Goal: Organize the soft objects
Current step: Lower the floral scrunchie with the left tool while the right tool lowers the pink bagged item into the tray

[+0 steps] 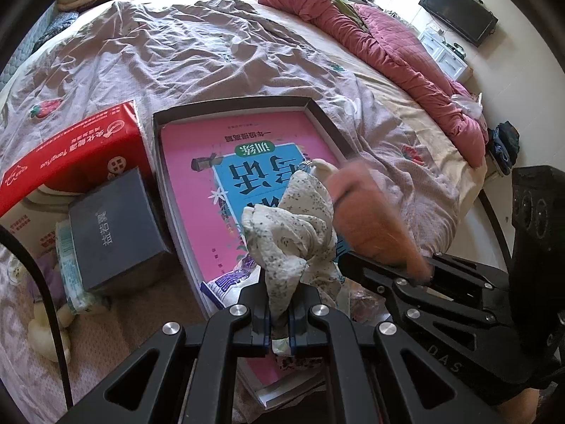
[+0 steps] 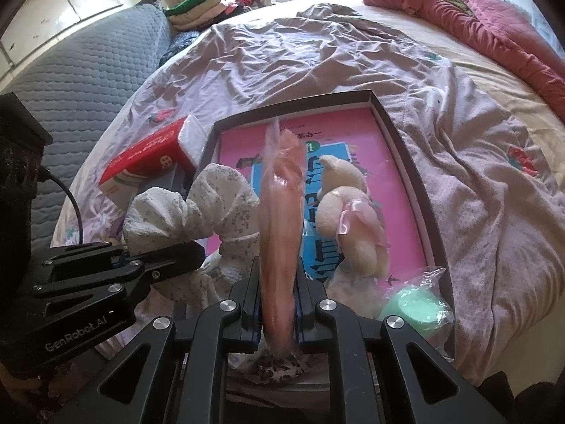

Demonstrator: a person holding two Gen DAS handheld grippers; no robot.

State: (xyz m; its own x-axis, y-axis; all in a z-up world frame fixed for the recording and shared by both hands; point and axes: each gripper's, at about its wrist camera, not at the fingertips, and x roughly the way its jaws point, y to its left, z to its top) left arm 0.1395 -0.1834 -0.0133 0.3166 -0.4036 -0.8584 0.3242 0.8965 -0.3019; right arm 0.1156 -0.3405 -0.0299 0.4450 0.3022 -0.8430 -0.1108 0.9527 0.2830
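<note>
My left gripper [image 1: 279,312] is shut on a white flower-print scrunchie [image 1: 289,219], held above the shallow dark box [image 1: 319,115] with a pink book inside. In the right wrist view that left gripper [image 2: 122,259] comes in from the left with the scrunchie [image 2: 197,198] bunched up. My right gripper [image 2: 279,312] is shut on a flat orange-pink soft piece in clear wrap [image 2: 280,212], standing on edge over the box [image 2: 397,130]. In the left wrist view the orange-pink piece [image 1: 370,212] shows blurred. A cream plush bear with a pink bow [image 2: 348,212] lies in the box.
A green soft thing in a clear bag [image 2: 415,305] lies at the box's near right corner. A red carton [image 1: 74,155] and a dark grey box [image 1: 113,229] lie left of the box. The bed has a wrinkled lilac cover [image 1: 212,53] and a rumpled red quilt [image 1: 388,46].
</note>
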